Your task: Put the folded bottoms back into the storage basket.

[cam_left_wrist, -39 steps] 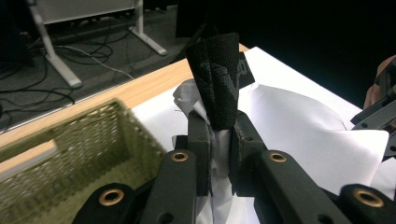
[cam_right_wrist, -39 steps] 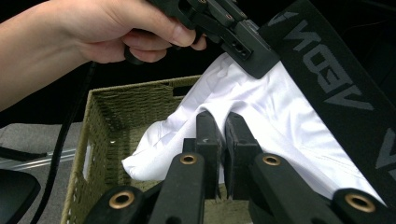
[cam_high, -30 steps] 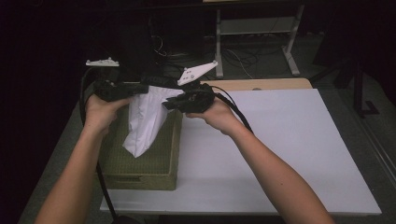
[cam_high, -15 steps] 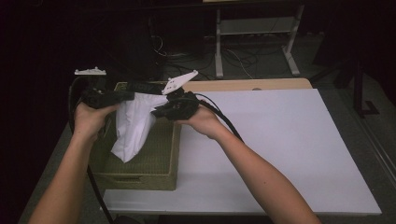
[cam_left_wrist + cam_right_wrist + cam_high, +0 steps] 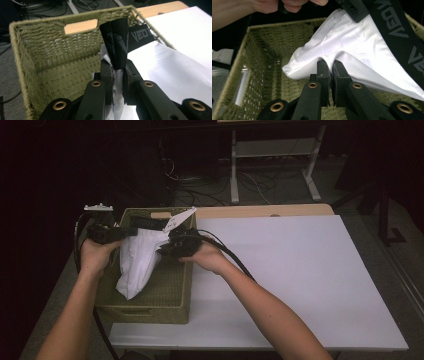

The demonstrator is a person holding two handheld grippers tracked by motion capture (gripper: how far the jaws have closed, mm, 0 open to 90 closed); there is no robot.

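Observation:
A white garment with a black lettered waistband hangs between my two grippers, over and partly inside a green woven basket at the table's left. My left gripper is shut on one end of it. In the left gripper view the jaws pinch white cloth just below the folded waistband. My right gripper is shut on the other side. In the right gripper view its jaws clamp a fold of the white cloth above the basket's floor.
A large white sheet covers the table to the right of the basket. A wooden strip runs along the far edge. Beyond it stand a metal frame and cables on the dark floor. The right gripper's cable trails across the sheet.
Both hands have moved left and down together, carrying the white garment lower into the basket. Both grippers have stayed shut on it.

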